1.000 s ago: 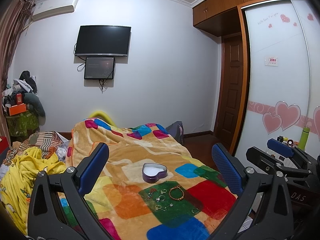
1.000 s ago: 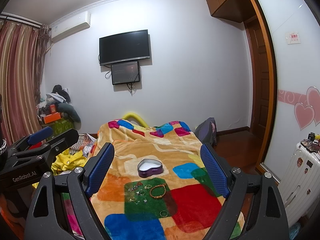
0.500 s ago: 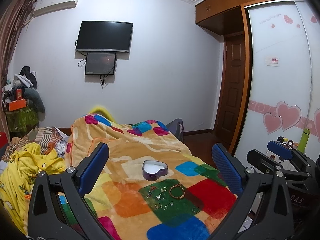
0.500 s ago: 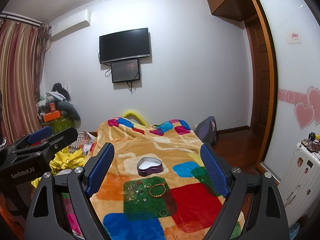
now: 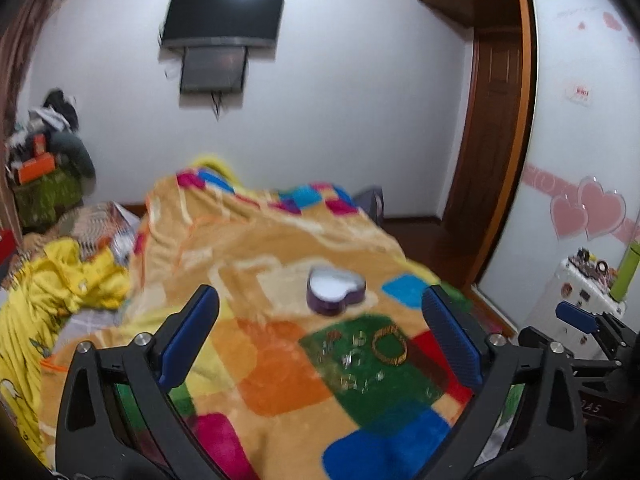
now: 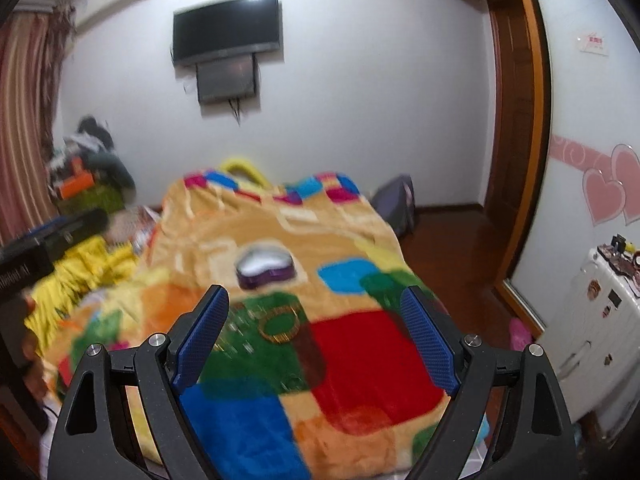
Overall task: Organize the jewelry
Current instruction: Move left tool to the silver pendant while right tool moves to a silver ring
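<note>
A purple heart-shaped box (image 5: 335, 290) with a white inside sits open on the colourful blanket (image 5: 280, 360); it also shows in the right wrist view (image 6: 265, 269). Just in front of it, on a green patch, lie a gold bracelet (image 5: 389, 347) and several small silver rings (image 5: 352, 360). The bracelet also shows in the right wrist view (image 6: 280, 322). My left gripper (image 5: 320, 332) is open and empty above the blanket, short of the jewelry. My right gripper (image 6: 316, 328) is open and empty, also short of it. Both views are blurred.
The blanket covers a bed that ends at a wood floor on the right. A yellow quilt (image 5: 52, 292) lies at the left. A white cabinet (image 6: 592, 320) with small items stands at the right, by a wardrobe with pink hearts. A TV (image 5: 224, 14) hangs on the far wall.
Both grippers have moved forward and tilted down toward the bed, so the box and jewelry look nearer. Both stay open and empty.
</note>
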The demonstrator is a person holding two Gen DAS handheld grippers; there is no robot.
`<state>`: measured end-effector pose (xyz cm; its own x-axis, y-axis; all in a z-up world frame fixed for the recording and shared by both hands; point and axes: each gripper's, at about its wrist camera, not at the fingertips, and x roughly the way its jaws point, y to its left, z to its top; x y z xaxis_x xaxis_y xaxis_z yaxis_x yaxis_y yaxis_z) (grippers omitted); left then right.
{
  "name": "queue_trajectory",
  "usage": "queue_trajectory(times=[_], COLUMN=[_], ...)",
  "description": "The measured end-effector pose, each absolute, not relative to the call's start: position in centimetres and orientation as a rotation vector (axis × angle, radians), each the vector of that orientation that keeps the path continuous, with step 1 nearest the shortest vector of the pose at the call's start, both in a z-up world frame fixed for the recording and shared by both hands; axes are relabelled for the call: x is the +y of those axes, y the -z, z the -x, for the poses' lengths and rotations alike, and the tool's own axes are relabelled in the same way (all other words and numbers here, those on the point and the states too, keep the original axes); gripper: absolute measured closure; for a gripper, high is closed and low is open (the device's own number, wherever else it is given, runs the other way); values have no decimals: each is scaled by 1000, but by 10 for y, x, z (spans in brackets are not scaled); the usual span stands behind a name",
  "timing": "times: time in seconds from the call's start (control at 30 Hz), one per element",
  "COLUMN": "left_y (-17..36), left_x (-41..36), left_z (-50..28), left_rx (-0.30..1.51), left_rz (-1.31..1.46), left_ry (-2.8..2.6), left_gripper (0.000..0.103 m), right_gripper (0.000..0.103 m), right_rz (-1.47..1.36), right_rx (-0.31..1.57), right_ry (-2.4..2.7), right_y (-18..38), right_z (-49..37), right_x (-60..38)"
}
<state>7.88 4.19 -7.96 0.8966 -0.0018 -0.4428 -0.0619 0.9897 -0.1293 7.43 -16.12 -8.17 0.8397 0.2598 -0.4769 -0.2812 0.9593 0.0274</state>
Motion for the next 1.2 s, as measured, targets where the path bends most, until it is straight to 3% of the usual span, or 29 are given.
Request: queue_trajectory(times=[0.27, 0.73, 0.97, 1.2], left_y=[135, 184, 194, 205], left_x=[43, 12, -4, -17], left_z=[-113, -145, -162, -179], left_rx=[656, 877, 914, 944], left_rz=[89, 110, 87, 62], left_ry=[-2, 214, 288, 323], left_gripper=[19, 58, 66, 71], right_gripper=[20, 61, 83, 83], right_rz=[108, 82, 72, 81], right_rx=[711, 912, 935, 912], right_ry=[-314, -449, -496, -499], right_y=[133, 184, 188, 184], right_z=[-100, -123, -128, -136], right_x=[-160, -148, -146, -145])
